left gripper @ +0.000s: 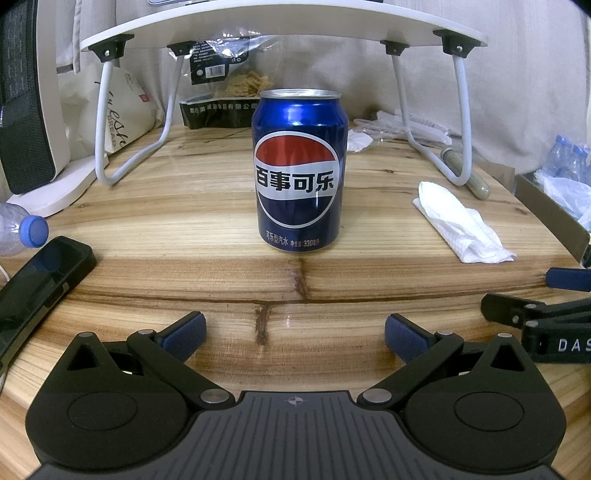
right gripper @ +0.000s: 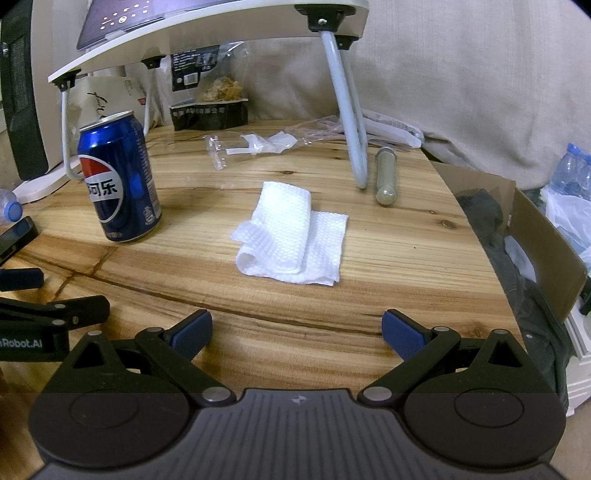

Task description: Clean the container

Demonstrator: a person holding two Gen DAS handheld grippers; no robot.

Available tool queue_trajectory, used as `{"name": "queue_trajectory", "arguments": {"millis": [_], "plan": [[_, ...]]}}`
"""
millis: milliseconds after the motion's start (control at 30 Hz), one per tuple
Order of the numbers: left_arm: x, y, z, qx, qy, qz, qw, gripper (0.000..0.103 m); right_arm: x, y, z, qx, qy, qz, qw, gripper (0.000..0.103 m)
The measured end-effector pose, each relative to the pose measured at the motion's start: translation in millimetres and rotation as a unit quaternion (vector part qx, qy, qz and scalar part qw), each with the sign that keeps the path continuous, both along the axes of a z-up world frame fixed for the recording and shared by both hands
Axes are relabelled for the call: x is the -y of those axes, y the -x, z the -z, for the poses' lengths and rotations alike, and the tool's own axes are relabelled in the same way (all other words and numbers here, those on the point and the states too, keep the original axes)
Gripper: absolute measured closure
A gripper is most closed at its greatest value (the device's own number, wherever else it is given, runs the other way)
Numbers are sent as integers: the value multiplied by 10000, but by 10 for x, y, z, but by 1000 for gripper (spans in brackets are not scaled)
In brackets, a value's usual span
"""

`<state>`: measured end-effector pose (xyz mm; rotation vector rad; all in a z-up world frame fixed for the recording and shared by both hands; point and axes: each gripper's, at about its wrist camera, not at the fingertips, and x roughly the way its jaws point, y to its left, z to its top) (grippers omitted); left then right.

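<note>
A blue Pepsi can (left gripper: 300, 170) stands upright on the wooden table, straight ahead of my left gripper (left gripper: 294, 334), which is open and empty, well short of it. The can also shows at the left of the right wrist view (right gripper: 119, 177). A folded white paper towel (right gripper: 291, 234) lies flat on the table ahead of my right gripper (right gripper: 297, 332), which is open and empty. The towel shows at the right of the left wrist view (left gripper: 460, 225). The right gripper's fingers (left gripper: 532, 314) show at that view's right edge.
A white folding lap desk (left gripper: 280, 26) stands over the back of the table. A snack bag (left gripper: 225, 85), a phone (left gripper: 37, 291), a plastic bottle (left gripper: 22, 230), a grey tube (right gripper: 386, 177) and plastic wrappers (right gripper: 258, 146) lie around. A cardboard box (right gripper: 517, 236) sits off the right edge.
</note>
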<state>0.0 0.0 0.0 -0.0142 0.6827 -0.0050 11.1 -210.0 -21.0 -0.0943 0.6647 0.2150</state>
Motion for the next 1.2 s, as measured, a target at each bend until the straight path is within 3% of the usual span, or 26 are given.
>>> {"name": "queue_trajectory", "arguments": {"millis": [233,1200], "plan": [[-3,-2,1,-5,11,0,10000,0,-180,-7,-12,-44,67,-26,10000,0],[-9,49,6,-4,0,0,10000,0,-149,3,-15,-12,29,-36,10000,0]]}}
